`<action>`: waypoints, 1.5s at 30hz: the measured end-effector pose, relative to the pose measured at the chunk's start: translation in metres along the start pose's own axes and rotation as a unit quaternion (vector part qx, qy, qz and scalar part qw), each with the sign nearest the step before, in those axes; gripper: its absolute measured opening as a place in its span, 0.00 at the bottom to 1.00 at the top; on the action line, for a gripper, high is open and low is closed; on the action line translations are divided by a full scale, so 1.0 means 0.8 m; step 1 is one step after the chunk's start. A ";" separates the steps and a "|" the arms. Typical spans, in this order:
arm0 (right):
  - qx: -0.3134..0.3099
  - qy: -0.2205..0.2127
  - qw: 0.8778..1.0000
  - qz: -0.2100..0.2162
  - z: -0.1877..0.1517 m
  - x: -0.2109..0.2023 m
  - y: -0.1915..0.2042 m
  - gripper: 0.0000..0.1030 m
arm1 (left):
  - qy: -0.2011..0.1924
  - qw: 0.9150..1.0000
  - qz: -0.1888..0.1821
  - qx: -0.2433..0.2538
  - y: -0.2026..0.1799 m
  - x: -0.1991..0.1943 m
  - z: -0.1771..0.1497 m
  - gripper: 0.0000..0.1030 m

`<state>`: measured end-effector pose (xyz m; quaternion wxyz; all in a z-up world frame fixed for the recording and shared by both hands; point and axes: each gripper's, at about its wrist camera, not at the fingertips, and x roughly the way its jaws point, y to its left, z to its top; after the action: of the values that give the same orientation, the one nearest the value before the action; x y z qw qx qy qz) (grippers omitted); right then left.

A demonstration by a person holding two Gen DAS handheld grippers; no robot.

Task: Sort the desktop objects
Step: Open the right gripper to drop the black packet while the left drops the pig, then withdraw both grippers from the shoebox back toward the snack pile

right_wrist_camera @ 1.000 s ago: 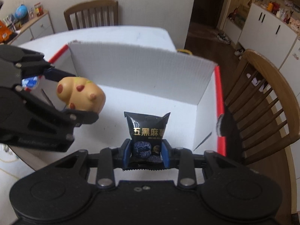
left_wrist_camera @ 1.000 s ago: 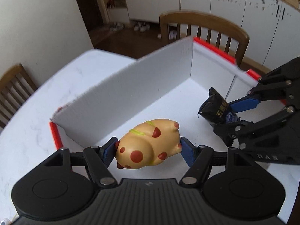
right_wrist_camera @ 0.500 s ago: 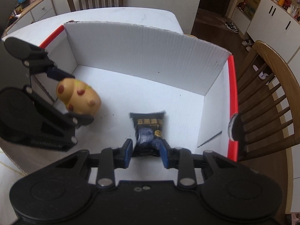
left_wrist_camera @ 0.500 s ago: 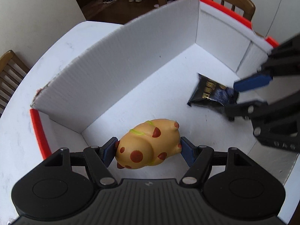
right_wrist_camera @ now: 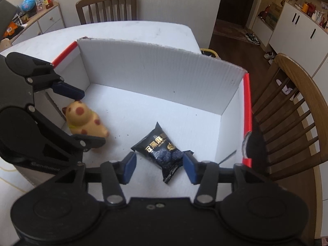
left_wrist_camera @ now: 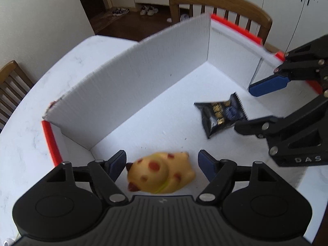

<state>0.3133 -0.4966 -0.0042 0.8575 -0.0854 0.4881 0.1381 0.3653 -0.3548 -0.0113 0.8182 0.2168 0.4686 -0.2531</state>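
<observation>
On the white tabletop (right_wrist_camera: pixel 131 30) we find a white corrugated-board box with red-edged rims (right_wrist_camera: pixel 160 69). Our left tongs (left_wrist_camera: pixel 162 162) are opening; the yellow rubber animal toy with red spots (left_wrist_camera: pixel 162 172) lies on the box floor between the blue pads, untouched. Our right tongs (right_wrist_camera: pixel 158 164) are opening too, pads clear of the black foil snack packet with gold lettering (right_wrist_camera: pixel 160 147), which lies flat on the box floor, well apart from the toy.

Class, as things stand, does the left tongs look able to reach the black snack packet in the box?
Probably yes: the black snack packet lies uncovered on the box floor, though the right tongs, opening, straddles it.
</observation>
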 end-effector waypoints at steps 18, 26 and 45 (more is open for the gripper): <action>0.035 -0.088 0.995 0.021 -0.010 -0.076 0.003 0.62 | -0.085 0.996 0.004 -0.031 0.010 -0.080 -0.028 0.78; 0.068 -0.111 0.991 0.012 -0.021 -0.095 0.004 0.64 | -0.116 0.992 0.020 -0.044 0.017 -0.112 -0.050 0.78; 0.089 -0.145 0.985 0.009 -0.035 -0.119 0.058 0.70 | -0.173 0.982 0.047 -0.054 0.021 -0.179 -0.124 0.79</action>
<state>0.2293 -0.4749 0.0627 0.9221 0.0163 0.3698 0.1125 0.2483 -0.2530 0.0699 0.9083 0.1469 0.3224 -0.2226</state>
